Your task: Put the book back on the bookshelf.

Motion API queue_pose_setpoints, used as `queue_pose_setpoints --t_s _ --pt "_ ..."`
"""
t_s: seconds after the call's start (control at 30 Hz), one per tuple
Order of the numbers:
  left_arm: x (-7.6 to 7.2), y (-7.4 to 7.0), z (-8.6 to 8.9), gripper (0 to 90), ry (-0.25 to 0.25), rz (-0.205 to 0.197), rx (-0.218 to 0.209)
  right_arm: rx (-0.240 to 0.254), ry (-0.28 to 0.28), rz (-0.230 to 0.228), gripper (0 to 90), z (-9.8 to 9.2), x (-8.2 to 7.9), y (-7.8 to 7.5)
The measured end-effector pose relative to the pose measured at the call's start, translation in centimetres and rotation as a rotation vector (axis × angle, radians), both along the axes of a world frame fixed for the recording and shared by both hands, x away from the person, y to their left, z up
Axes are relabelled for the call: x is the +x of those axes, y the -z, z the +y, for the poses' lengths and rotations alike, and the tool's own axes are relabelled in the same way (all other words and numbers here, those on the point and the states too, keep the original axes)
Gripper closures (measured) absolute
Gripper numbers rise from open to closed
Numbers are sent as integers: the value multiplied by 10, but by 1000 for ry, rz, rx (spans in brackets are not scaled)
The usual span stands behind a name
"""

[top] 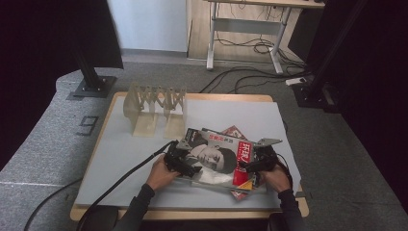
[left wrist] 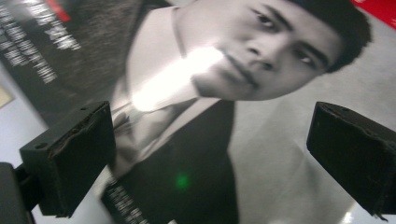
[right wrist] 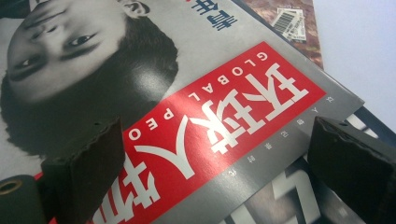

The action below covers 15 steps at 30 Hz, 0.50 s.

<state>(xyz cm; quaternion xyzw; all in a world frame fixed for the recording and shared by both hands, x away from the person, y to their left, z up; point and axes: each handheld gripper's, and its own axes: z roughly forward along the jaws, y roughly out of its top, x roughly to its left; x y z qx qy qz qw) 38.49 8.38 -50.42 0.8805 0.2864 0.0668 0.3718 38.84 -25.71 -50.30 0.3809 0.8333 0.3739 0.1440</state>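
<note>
- Grey mat-covered wooden table [top: 120, 159] in a lab room; grey carpet, a desk frame at the back, and a pale wooden accordion-style rack [top: 155, 107] standing upright at the table's far left.
- Glossy black-and-white portrait magazine with a red title band [top: 216, 161] lies flat, topmost on a loose pile of other magazines [top: 234, 131], near the front edge and right of centre.
- Left gripper [top: 185, 166] sits over the cover's left part; in the left gripper view [left wrist: 205, 154] jaws stand wide apart, nothing between them, cover [left wrist: 261, 154] close below.
- Right gripper [top: 250, 166] hovers over the red band on the right; in the right gripper view [right wrist: 210, 172] jaws also spread wide, nothing held, band [right wrist: 219, 121] beneath.
- Step, as judged: both grippers positioned over the top magazine, pre-grasp, no hold yet.
- Next move likely needs a jaw slid under a cover edge, then closing; thin slick paper could slip or drag the pile, so go low and slow.
</note>
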Motion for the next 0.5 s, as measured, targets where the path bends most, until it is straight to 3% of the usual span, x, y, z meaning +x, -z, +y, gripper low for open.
queue_pose_setpoints --t_s 0.17,0.27,0.5 --pt "-3 -1 1 5 2 -5 34 -4 -7 4 36 5 6 0" --pt "1 -1 5 0 -42 -16 67 -3 -5 5 32 7 9 0" --pt "13 2 14 0 -82 17 39 3 -4 -1 37 6 8 1"
